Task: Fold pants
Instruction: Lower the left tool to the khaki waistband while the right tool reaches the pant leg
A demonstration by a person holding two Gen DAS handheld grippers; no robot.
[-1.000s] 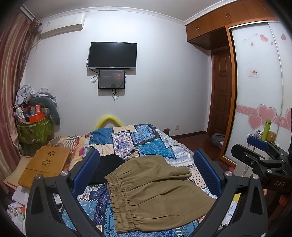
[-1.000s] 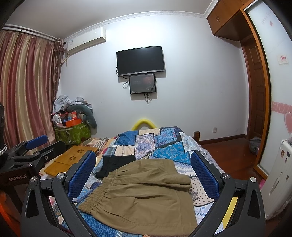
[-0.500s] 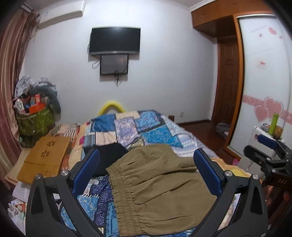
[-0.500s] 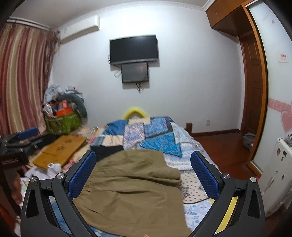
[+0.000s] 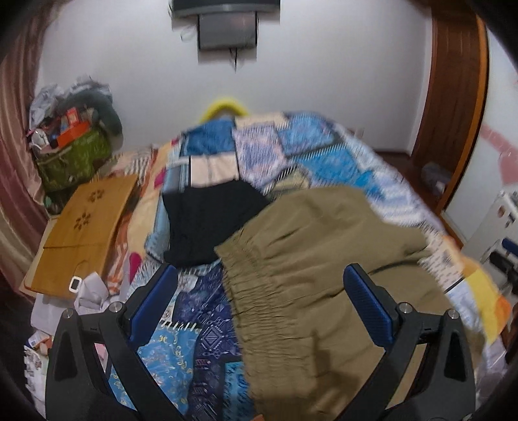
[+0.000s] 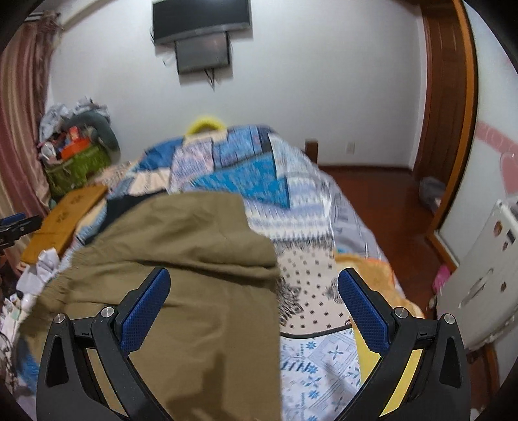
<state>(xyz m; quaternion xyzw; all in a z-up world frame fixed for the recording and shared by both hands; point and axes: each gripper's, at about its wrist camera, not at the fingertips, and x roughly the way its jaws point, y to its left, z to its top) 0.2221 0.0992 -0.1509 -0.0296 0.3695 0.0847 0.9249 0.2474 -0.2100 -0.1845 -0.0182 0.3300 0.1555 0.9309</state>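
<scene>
— So, nearest first: how do the two tools stand?

— Both are spread wide with nothing between the blue pads. The left gripper (image 5: 260, 306) hangs above the elastic waistband of the khaki pants (image 5: 323, 285), its right pad over the cloth and its left pad over the patterned bedspread (image 5: 200, 349). Whether either pad touches the fabric cannot be told.

— And the other one?

— The right gripper (image 6: 254, 311) is also released. Its left pad sits over the pants (image 6: 194, 275), its right pad over the dotted part of the bedspread (image 6: 310, 275), so the straight side edge of the garment runs between the two fingers.

— Where do the pants lie?

— On the near end of the bed, flat for the most part, with one layer lapped over another and a few creases across the middle. The gathered waistband faces the left side of the bed.

— Anything beside them?

— A black garment (image 5: 210, 223) lies just beyond the waistband, its near edge tucked partly under the khaki cloth. Left of the bed a wooden board (image 5: 84, 230) lies tilted, with crumpled white paper (image 5: 92, 293) near its lower corner.

— Farther back?

— A green bag (image 5: 69, 163) stuffed with odds and ends stands by the curtain (image 6: 22, 129). A yellow loop (image 6: 205, 124) shows behind the far end of the bed. On the white wall hangs a dark screen (image 6: 202, 21) with a smaller one just under it, and a wooden door (image 6: 448, 107) is at the right. Much of both views is motion-blurred.
</scene>
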